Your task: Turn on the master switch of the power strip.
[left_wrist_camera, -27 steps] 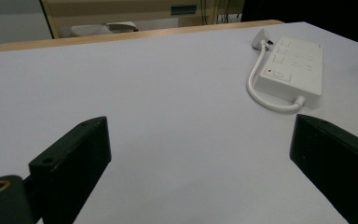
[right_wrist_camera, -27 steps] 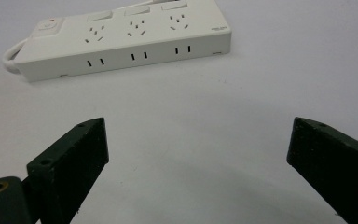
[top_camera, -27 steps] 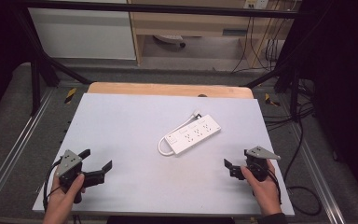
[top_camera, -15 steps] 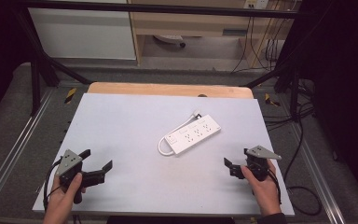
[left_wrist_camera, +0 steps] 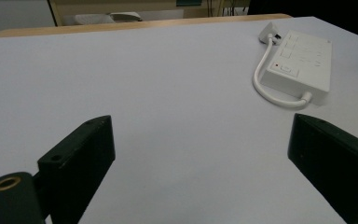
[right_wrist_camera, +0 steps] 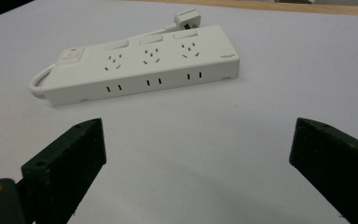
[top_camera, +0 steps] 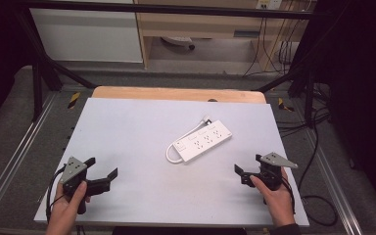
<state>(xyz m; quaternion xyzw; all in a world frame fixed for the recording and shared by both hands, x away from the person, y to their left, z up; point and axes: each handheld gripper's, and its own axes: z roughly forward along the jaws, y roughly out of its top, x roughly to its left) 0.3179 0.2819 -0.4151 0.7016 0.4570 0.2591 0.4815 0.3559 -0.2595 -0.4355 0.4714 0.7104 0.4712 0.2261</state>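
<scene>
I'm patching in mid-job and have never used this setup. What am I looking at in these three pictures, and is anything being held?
There is no robot arm: a person holds a hand-held two-jaw tool in each hand. The high view looks down on the table from above the person's side; the left gripper is at lower left, the right gripper at lower right. The other two pictures come from cameras riding on each gripper, looking out between its two black jaws. On the pale table lies one white power strip, with its short cord looped round to a plug by its far end. Both grippers stand wide open with nothing between the jaws; neither touches the strip, which lies ahead of them.
</scene>
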